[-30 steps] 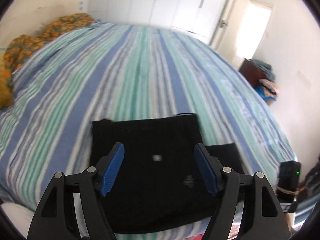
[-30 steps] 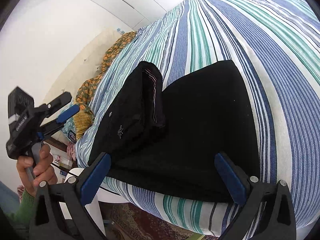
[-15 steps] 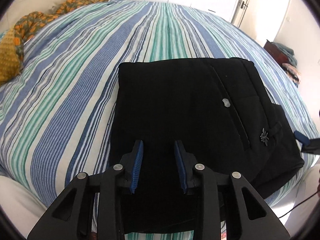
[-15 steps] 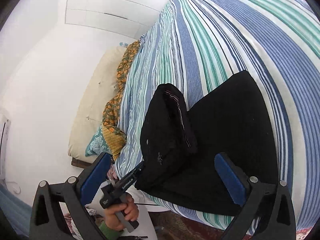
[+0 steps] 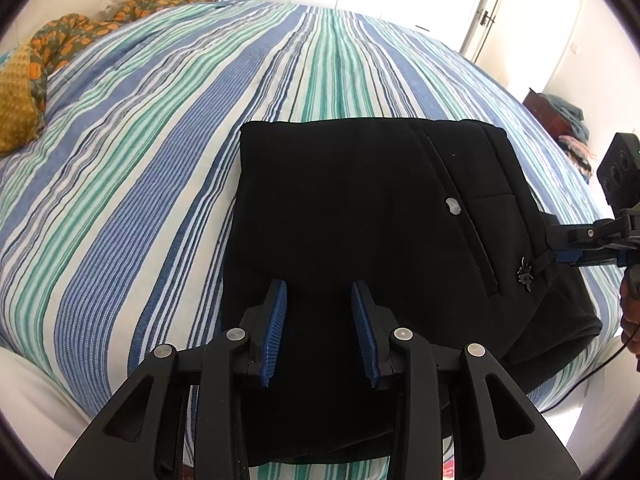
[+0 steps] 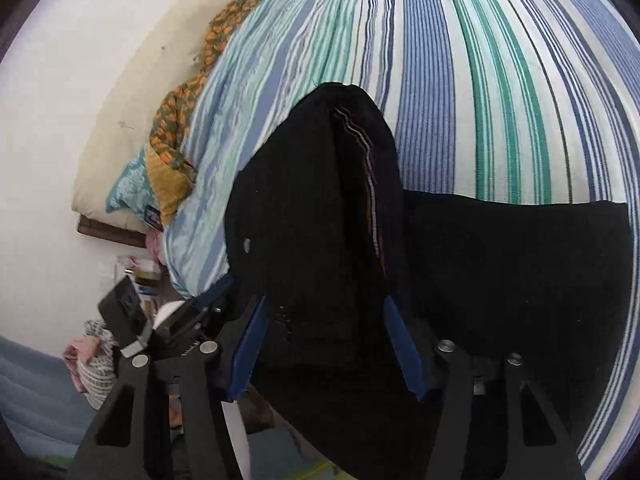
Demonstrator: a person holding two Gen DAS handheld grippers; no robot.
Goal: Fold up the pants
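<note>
Black pants lie folded into a rectangle near the front edge of a striped bed, with a pocket button and a small metal charm showing. My left gripper hovers over the near part of the stack, its blue pads partly apart, holding nothing. My right gripper straddles the thick waistband end of the pants, jaws open around the cloth. The right gripper also shows at the pants' right edge in the left wrist view.
An orange patterned blanket and a yellow pillow lie at the head of the bed. White wardrobes and a doorway stand behind. A pile of clothes sits beside the bed. Clutter and a bag lie on the floor.
My left gripper narrowed from wide open and came down over the pants. My right gripper moved in onto the waistband end and its jaws narrowed around it.
</note>
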